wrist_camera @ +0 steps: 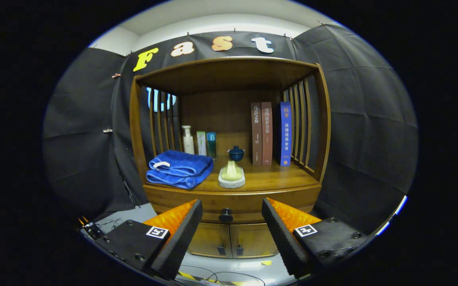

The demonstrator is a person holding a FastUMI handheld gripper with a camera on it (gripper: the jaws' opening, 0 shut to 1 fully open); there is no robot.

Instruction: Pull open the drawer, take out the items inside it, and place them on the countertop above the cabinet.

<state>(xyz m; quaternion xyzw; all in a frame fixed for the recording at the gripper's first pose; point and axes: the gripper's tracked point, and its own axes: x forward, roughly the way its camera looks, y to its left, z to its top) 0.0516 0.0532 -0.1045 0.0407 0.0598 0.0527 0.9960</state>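
the gripper [232, 222] hangs wide open, holding nothing, low in the frame before the cabinet. the drawer [233, 200] sits shut at lower centre, its small dark knob [226, 215] between the fingers. the knob looks stiff, round and possibly slippery, so pinch it squarely.

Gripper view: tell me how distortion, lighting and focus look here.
Gripper view: fisheye bends the cabinet posts outward; light is even, dimmer under the top shelf; books and towel look sharp; knob sits beyond the open gripper, framed by its fingers.
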